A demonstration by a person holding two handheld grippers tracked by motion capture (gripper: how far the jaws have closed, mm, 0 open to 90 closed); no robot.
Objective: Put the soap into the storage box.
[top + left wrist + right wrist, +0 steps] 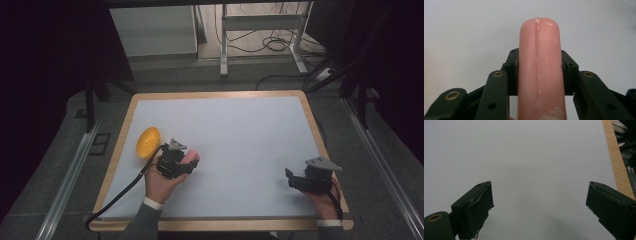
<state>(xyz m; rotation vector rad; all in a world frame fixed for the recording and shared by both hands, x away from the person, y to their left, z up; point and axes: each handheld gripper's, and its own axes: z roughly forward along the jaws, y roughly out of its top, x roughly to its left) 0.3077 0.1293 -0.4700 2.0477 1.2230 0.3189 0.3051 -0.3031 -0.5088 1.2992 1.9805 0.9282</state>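
On a white table (235, 145) edged with a wooden border (118, 150), two hand-held grippers are seen at the near side, each gripped by a hand coming from a grey sleeve with a white cuff. At the near left, the left gripper (187, 164) is clamped on a pink sausage (192, 156), which is held just above the white surface and pointed toward the far right. From the left gripper view, the sausage (539, 72) is shown pinched between both black jaws, its rounded tip reaching past them and a pale seam running along its length. A yellow bowl (148, 141) is tipped on its side just left of that gripper, close to the table's left edge, with its opening turned toward the right. A black cable (122, 192) is trailed from the left gripper toward the near left corner. At the near right, the right gripper (292, 179) is rested low over the table, a grey three-cornered plate (323, 163) on top of it. From the right gripper view, its jaws are shown spread wide apart with nothing between them, over bare white surface, with the wooden border (616, 157) at the right.
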